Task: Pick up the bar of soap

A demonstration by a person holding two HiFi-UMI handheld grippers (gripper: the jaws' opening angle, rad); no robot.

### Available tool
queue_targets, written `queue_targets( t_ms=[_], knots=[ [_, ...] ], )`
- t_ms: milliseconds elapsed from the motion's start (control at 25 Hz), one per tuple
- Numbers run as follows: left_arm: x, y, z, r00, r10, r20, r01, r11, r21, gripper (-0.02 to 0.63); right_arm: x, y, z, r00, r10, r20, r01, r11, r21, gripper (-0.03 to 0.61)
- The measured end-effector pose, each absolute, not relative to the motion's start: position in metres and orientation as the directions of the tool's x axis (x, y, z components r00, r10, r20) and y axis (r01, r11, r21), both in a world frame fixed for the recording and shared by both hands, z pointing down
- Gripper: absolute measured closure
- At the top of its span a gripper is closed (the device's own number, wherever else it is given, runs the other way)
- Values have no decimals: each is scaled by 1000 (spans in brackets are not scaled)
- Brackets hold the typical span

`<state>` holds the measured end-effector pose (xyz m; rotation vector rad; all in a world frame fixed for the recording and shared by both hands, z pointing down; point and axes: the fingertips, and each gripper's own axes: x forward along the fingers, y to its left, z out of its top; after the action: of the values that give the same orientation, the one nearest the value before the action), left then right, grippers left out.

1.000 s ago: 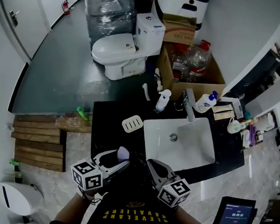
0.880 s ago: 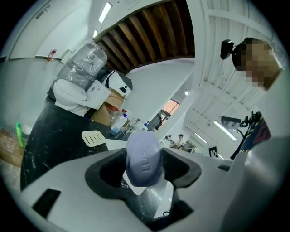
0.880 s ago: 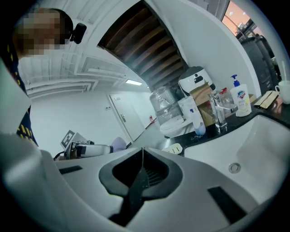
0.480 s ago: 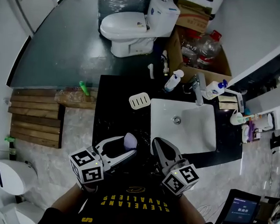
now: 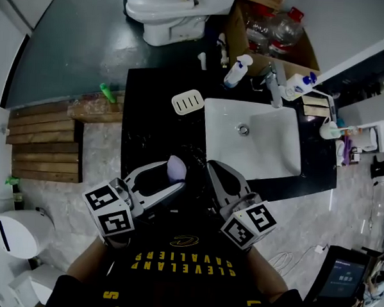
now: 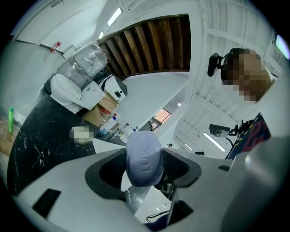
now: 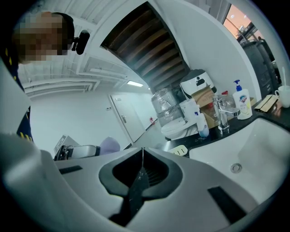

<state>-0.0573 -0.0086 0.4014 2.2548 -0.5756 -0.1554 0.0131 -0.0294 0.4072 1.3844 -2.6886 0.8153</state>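
In your head view the top edge cuts off the toilet (image 5: 164,10) and the box (image 5: 233,23) beside it, the print on the screen (image 5: 344,279) at lower right is too small to read, and the small things (image 5: 342,151) right of the sink (image 5: 269,147) cannot be told apart. The left gripper (image 5: 176,176) covers part of the soap (image 5: 175,167) there, and in the left gripper view its jaws hide the soap's lower end. In the right gripper view only the soap's top shows, the rest behind the left gripper
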Motion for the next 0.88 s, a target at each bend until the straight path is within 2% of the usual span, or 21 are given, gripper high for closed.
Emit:
queue_targets(
  t_ms=[880],
  knots=[
    [-49,-8,400,909,-408,79,-338,-615,712,348,9,-31,411,-616,-748,246,-763,490,-422,560]
  ],
)
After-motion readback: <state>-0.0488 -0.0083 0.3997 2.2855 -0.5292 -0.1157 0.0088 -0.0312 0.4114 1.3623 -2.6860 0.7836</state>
